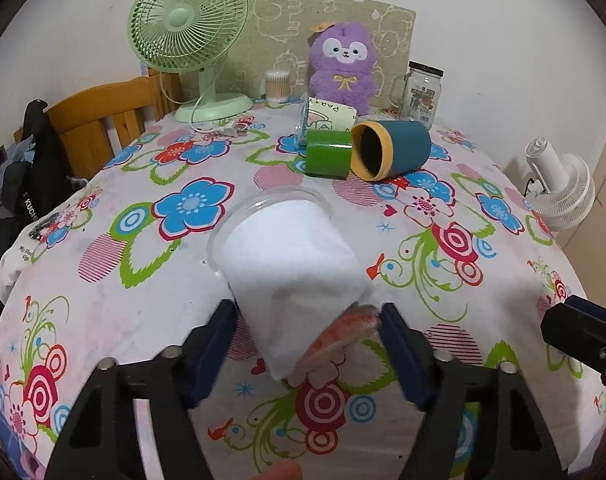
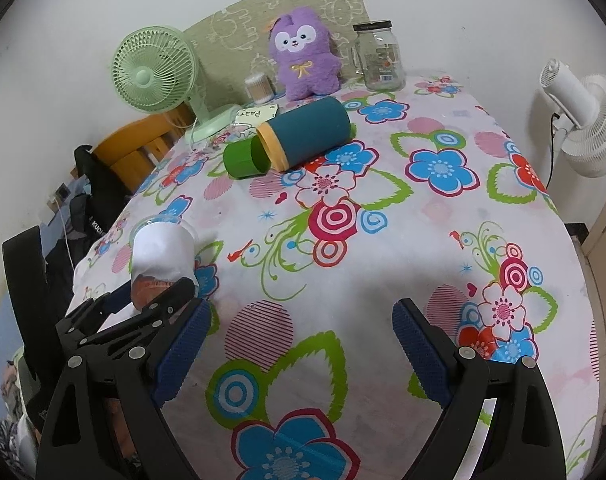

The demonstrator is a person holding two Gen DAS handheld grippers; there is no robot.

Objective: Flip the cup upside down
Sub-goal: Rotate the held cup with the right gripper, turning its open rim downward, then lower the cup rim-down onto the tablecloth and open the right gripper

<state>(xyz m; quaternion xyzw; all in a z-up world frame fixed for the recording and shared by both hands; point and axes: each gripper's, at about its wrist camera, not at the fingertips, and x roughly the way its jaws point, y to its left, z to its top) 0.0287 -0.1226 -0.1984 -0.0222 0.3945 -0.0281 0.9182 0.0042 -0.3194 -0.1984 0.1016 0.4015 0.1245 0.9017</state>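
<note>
A clear plastic cup with a white sleeve point(image 1: 287, 256) is tilted, rim pointing away and down toward the floral tablecloth point(image 1: 143, 300), its orange-printed base toward me. My left gripper point(image 1: 309, 344) is shut on the cup's base end, blue pads on both sides. In the right wrist view the cup point(image 2: 161, 252) shows at the left, held by the left gripper point(image 2: 143, 304). My right gripper point(image 2: 299, 352) is open and empty above the cloth; its tip shows in the left wrist view point(image 1: 583, 332).
A green cup point(image 1: 329, 152), a teal cup with yellow rim point(image 1: 391, 148) and a clear printed cup point(image 1: 327, 116) lie on their sides at the back. Behind them stand a green fan point(image 1: 187, 32), a purple plush point(image 1: 343, 68), a glass jar point(image 1: 421, 92) and cotton swabs point(image 1: 277, 86). A white fan point(image 1: 559, 184) stands off the right edge.
</note>
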